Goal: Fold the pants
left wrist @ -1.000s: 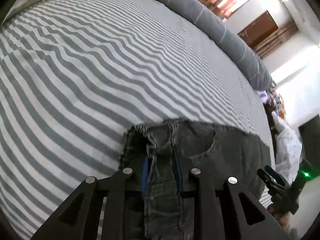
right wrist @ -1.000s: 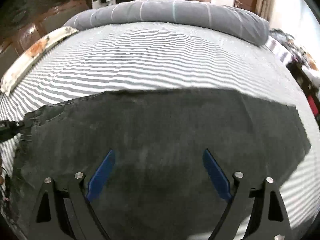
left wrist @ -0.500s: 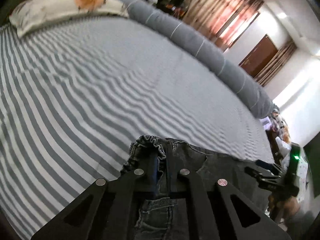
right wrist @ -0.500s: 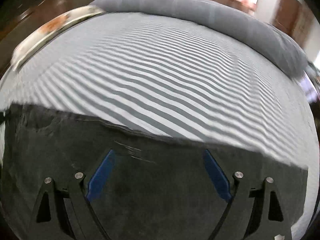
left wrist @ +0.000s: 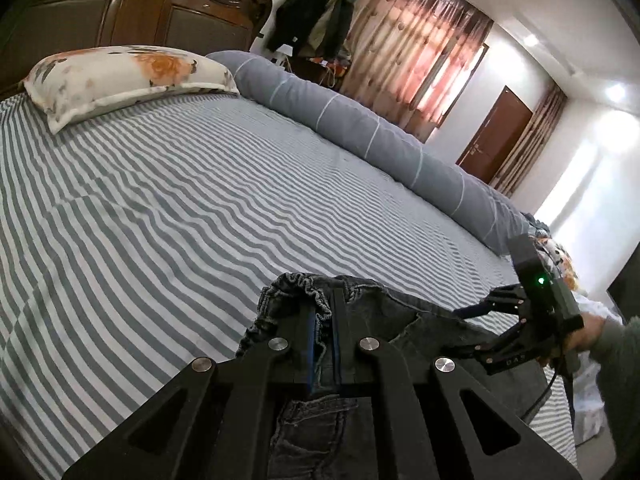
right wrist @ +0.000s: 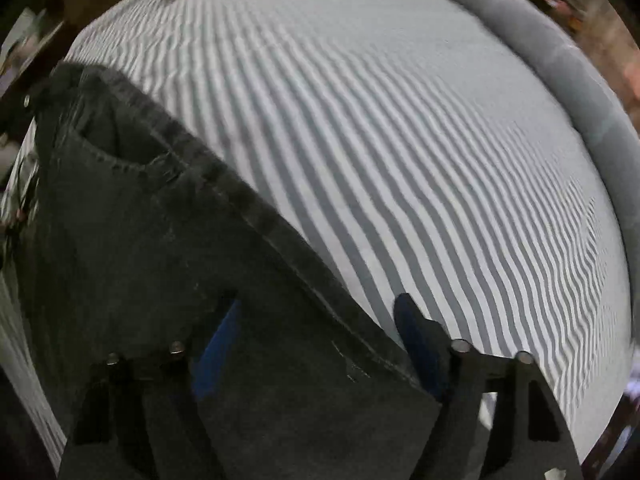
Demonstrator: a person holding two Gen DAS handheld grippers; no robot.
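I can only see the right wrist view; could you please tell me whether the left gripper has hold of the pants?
Observer: Yes, the left gripper has its jaws shut on the gathered waistband of the pants.
Operator: Thank you. What lies at the head of the bed?
Observer: A floral pillow lies against the dark wooden headboard.
Operator: And beyond the grey bolster?
Observer: Behind the bolster hang reddish curtains.
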